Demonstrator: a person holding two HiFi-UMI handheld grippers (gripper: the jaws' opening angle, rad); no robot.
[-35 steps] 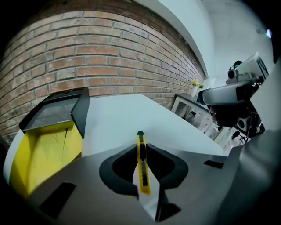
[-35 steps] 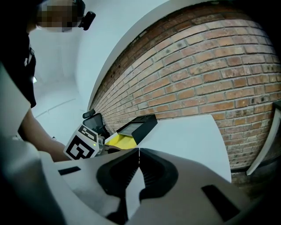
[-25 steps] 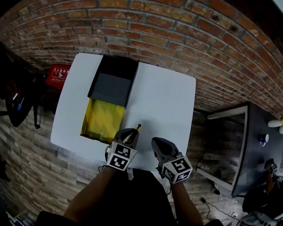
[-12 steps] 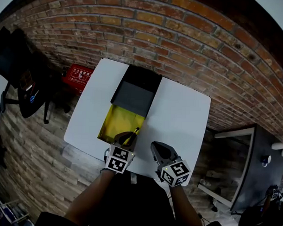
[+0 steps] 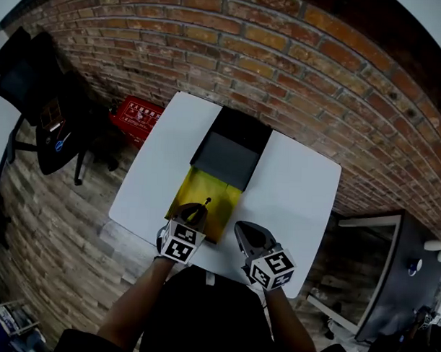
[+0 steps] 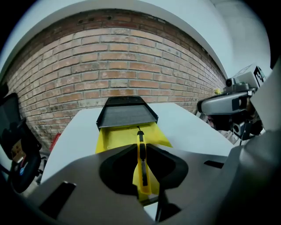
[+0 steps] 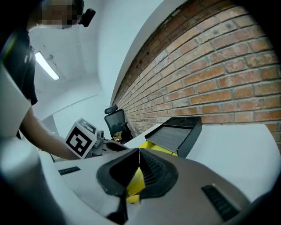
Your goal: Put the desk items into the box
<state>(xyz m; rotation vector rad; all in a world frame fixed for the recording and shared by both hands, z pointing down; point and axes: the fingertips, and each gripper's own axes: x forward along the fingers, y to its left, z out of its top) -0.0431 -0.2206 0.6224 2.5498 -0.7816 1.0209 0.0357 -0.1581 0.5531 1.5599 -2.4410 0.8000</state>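
Note:
My left gripper [image 5: 197, 210] is shut on a yellow utility knife [image 5: 204, 203] with a black slider, and holds it over the near end of the open yellow box [image 5: 195, 191]. In the left gripper view the knife [image 6: 142, 176] stands on edge between the jaws of that gripper [image 6: 140, 149] and points at the box [image 6: 116, 137]. The box's black lid [image 5: 230, 152] lies at its far end. My right gripper [image 5: 242, 230] hovers over the table's near edge, right of the box. Its jaws [image 7: 137, 154] are shut with nothing between them.
The white table [image 5: 296, 185] stands against a brick wall. A red case [image 5: 139, 117] and a black office chair [image 5: 40, 79] are on the floor to the left. A grey cabinet [image 5: 394, 275] stands to the right.
My left gripper has carried the knife leftward, from the bare table beside the box to above the yellow box. The right gripper has followed to the left, still shut.

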